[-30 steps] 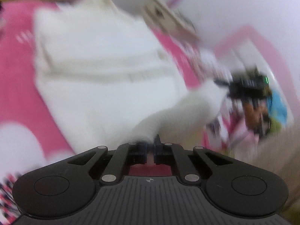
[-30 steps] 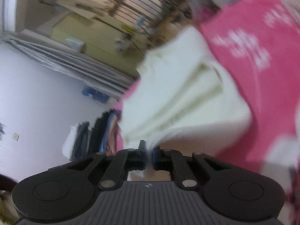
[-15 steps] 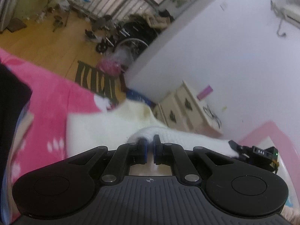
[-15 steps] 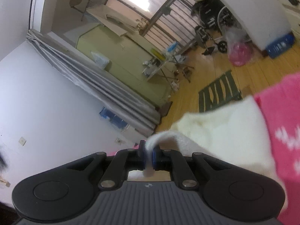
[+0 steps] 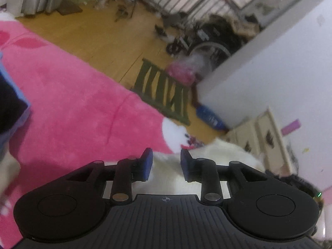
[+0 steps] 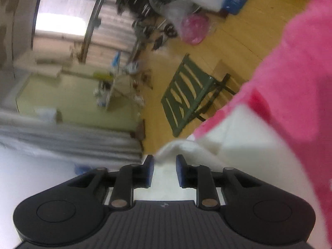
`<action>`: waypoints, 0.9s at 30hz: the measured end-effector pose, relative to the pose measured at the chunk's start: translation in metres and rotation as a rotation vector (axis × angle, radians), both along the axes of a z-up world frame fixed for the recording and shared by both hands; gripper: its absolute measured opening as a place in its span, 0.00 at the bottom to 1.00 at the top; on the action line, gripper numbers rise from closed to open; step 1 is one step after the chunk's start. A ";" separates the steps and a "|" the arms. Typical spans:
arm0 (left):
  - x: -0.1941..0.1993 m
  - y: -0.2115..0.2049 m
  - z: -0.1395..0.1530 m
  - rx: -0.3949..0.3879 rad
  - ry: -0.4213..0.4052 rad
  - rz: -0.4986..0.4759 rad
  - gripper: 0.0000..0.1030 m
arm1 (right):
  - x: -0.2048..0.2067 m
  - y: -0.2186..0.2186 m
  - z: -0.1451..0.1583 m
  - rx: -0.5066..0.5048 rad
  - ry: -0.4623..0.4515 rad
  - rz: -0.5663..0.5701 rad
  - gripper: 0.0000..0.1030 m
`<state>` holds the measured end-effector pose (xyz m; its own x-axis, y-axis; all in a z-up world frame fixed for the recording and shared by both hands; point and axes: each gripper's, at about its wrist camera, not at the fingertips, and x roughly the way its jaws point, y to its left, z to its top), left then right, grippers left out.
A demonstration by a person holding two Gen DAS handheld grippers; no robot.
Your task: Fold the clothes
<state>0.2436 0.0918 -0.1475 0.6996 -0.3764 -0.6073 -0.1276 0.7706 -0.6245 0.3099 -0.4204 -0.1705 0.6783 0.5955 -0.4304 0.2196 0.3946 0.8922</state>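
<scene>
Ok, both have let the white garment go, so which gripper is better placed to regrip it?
Right, probably. The right gripper has just opened with a raised fold of the garment standing between its pads. The left gripper has also opened, but over flat cloth.

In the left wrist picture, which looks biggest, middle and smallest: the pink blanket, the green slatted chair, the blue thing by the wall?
1. pink blanket
2. green slatted chair
3. blue thing
The blanket lies nearest the camera, so it looks extra big.
</scene>
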 end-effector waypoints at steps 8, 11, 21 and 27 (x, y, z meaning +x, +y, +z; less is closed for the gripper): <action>-0.030 0.017 0.042 -0.057 -0.111 0.047 0.36 | -0.032 -0.038 0.030 0.037 -0.129 -0.084 0.46; -0.065 0.016 0.060 -0.033 -0.103 0.005 0.42 | -0.067 -0.045 0.046 0.039 -0.150 -0.021 0.54; -0.164 0.000 0.030 -0.003 0.061 -0.083 0.61 | -0.225 -0.034 0.004 0.012 0.064 0.077 0.63; -0.173 -0.012 -0.011 -0.017 0.093 -0.036 0.62 | -0.220 -0.016 -0.040 0.029 0.120 0.040 0.65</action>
